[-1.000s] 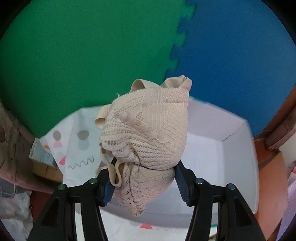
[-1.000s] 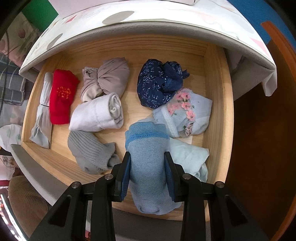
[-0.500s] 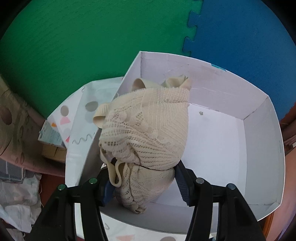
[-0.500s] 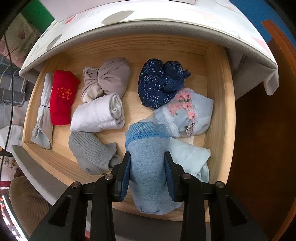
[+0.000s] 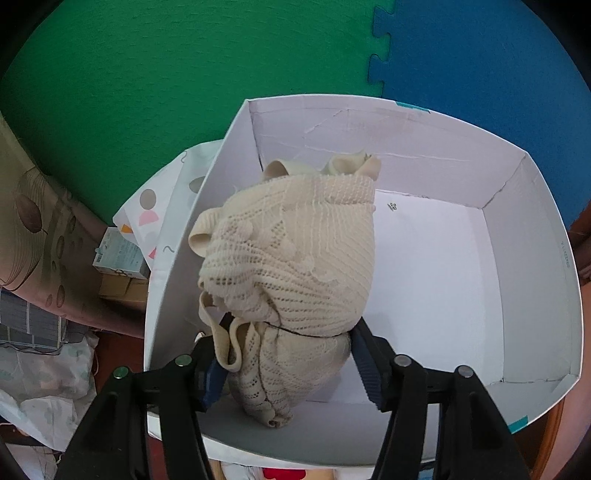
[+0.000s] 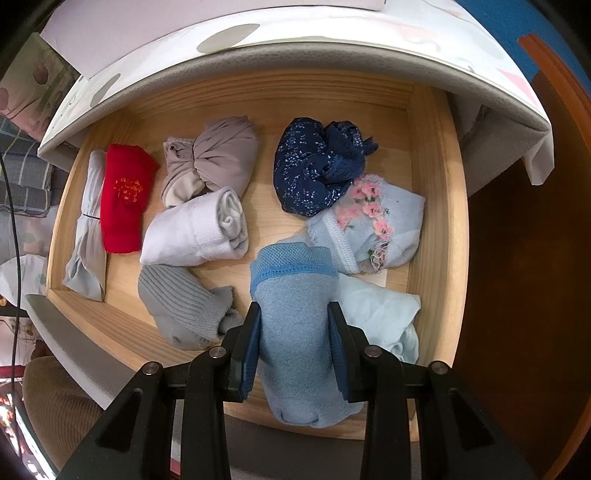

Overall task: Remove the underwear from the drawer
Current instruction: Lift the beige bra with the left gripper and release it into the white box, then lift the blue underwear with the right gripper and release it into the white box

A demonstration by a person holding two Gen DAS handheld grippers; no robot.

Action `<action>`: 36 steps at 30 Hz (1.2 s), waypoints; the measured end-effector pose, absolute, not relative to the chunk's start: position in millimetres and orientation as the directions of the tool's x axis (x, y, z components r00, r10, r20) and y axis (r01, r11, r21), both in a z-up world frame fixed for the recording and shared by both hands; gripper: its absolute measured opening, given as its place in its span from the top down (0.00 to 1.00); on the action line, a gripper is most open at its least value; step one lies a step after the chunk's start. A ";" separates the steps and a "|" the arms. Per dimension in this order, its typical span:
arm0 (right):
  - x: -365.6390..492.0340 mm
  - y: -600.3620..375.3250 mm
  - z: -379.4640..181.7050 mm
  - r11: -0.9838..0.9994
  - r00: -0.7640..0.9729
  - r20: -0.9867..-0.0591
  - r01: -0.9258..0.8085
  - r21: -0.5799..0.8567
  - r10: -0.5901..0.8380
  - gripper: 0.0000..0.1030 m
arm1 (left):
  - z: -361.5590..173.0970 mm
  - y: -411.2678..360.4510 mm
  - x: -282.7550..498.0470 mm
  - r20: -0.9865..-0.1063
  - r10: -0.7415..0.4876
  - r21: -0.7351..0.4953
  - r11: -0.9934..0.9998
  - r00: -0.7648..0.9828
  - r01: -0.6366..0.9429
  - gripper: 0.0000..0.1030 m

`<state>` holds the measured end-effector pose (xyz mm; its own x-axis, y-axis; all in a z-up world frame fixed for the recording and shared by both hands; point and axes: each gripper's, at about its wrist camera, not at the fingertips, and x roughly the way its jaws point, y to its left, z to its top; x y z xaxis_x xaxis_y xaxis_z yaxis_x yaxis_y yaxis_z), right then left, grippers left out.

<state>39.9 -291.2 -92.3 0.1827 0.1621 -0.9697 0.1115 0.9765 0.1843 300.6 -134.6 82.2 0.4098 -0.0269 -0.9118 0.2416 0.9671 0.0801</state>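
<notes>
My left gripper [image 5: 290,363] is shut on a beige lace underwear bundle [image 5: 295,258] and holds it inside a white cardboard box [image 5: 532,280], above its floor. My right gripper [image 6: 293,347] is shut on a rolled light blue underwear [image 6: 295,325] over the front right of the open wooden drawer [image 6: 437,229]. Several folded items lie in the drawer: a navy one [image 6: 314,166], a pale blue one with pink flowers [image 6: 373,229], a white roll [image 6: 199,229], a taupe one [image 6: 210,158], a red one [image 6: 125,195], a grey ribbed one [image 6: 181,306].
The white box sits on a patterned cloth [image 5: 155,206] with green [image 5: 147,74] and blue [image 5: 480,55] foam mats behind. A small carton [image 5: 118,254] lies left of the box. A cloth-covered top [image 6: 295,33] overhangs the drawer's back.
My left gripper has carried the beige bundle forward and down into the white box. My right gripper has stayed over the drawer, still holding the light blue roll.
</notes>
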 end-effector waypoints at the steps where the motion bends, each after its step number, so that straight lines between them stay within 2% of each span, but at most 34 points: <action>1: 39.8 -293.1 -92.2 0.976 0.184 -0.969 0.114 0.188 0.165 0.70 | 79.9 -132.6 303.4 -0.911 -0.026 0.080 0.968 0.412 0.238 0.39; 14: 39.6 -298.9 -89.8 0.975 0.183 -0.969 0.116 0.191 0.168 0.70 | 101.1 -126.8 299.3 -0.881 -0.006 0.133 0.957 0.472 0.259 0.34; 25: 43.3 -288.8 -90.0 0.979 0.174 -0.974 0.117 0.166 0.144 0.70 | 137.6 -101.9 224.3 -0.833 -0.020 0.183 0.933 0.552 0.309 0.34; 31: 43.6 -278.0 -90.4 0.987 0.180 -0.978 0.104 0.125 0.105 0.70 | 130.5 -80.9 169.6 -0.832 -0.030 0.167 0.938 0.555 0.302 0.34; 36: 43.3 -272.8 -89.5 0.991 0.192 -0.978 0.096 0.096 0.076 0.70 | 96.9 -63.0 129.4 -0.838 0.002 0.179 0.946 0.546 0.271 0.34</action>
